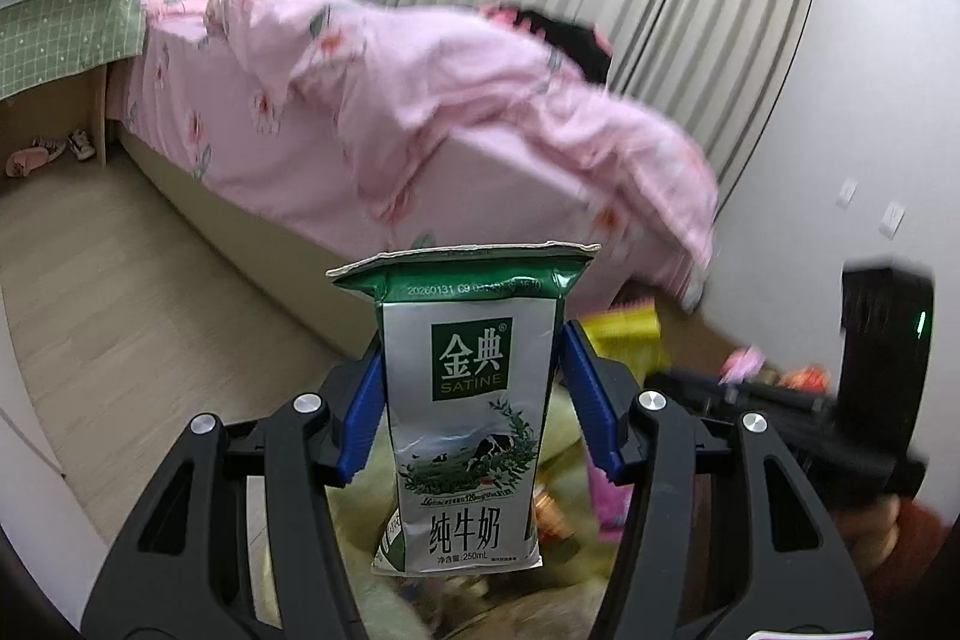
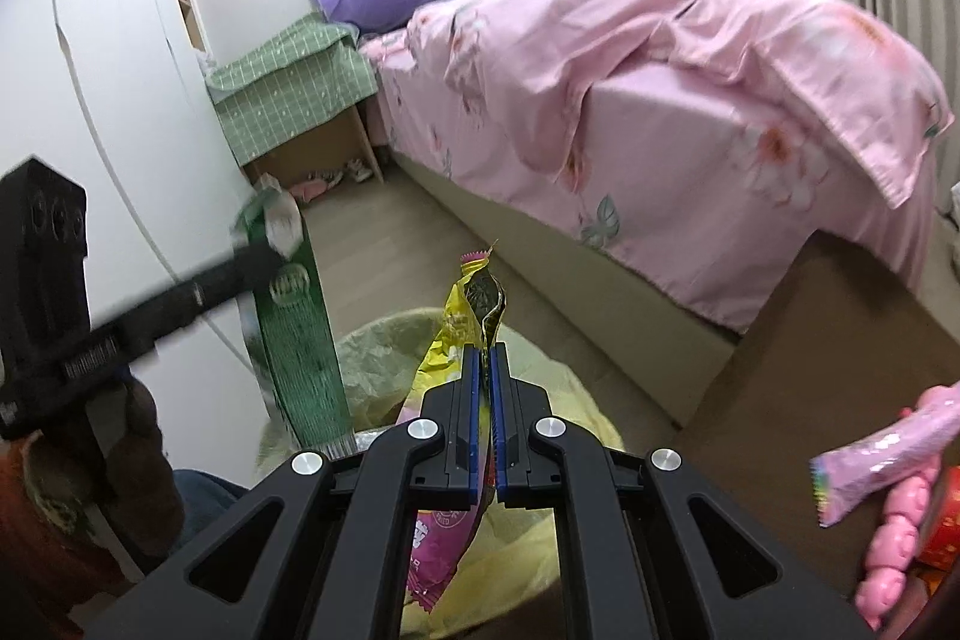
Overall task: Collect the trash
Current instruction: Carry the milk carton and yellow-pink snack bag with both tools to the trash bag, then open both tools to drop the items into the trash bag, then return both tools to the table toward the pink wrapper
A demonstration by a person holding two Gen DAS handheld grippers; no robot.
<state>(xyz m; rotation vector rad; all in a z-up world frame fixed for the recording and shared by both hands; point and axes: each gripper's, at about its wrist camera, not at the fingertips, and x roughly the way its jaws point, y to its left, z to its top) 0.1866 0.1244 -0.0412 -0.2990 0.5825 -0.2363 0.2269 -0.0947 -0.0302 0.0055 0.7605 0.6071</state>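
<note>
The left gripper [image 1: 471,388] has its blue pads about half apart, pressed against the two sides of a flattened silver-and-green milk carton [image 1: 465,406], which stands upright between them with its green folded top above the fingertips. The right gripper [image 2: 487,418] has its blue pads almost together, pinching an empty yellow-and-pink foil snack wrapper [image 2: 474,304] that sticks up above the fingertips and hangs down below them. Both pieces of trash hang over a pale yellow plastic bag [image 2: 384,358] on the tan floor [image 2: 810,340], near the foot corner of a bed draped in a pink floral quilt [image 2: 690,58]. A pink shiny packet [image 2: 888,451] lies at the floor's right edge.
</note>
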